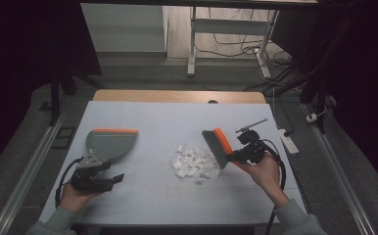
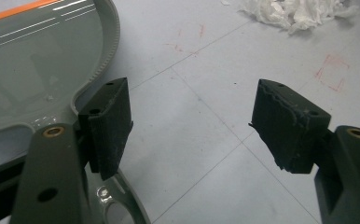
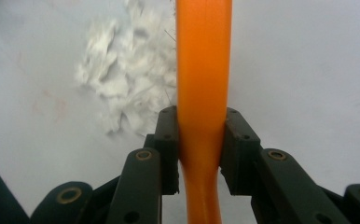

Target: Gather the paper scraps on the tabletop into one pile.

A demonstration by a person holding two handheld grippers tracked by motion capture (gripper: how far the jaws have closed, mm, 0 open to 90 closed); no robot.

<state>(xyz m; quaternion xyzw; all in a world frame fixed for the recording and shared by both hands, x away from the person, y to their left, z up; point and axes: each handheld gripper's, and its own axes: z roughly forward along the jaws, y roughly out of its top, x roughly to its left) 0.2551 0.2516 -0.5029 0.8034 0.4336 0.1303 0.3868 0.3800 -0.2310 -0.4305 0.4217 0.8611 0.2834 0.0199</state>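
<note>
Roughly at the middle of the table (image 1: 153,117) lies a pile of white paper scraps (image 1: 195,162). A dustpan (image 1: 109,143), grey with an orange front edge, sits to the left of it, well apart from the pile. A brush (image 1: 218,147) with an orange back and grey bristles stands at the pile's right edge, bristles down and touching the scraps.

The left gripper (image 1: 112,178) rests low on the table just on the near side of the dustpan, held in the left hand (image 1: 74,195). Its jaws are spread wide with bare table between them. In the left gripper view the dustpan's rear rim and handle run just beside and under one jaw; whether that jaw touches it I cannot tell. The scraps show far off at the top of that view.

The right gripper (image 1: 243,152), held by the right hand (image 1: 264,171), is clamped on the brush's orange handle. In the right gripper view both pads press against the handle's sides at a narrow waist, and the handle runs straight up out of the picture with the scraps beside it.

That view cuts off the brush head, and the scraps there are blurred. From above, the bristle tips are partly lost among the scraps.
</note>
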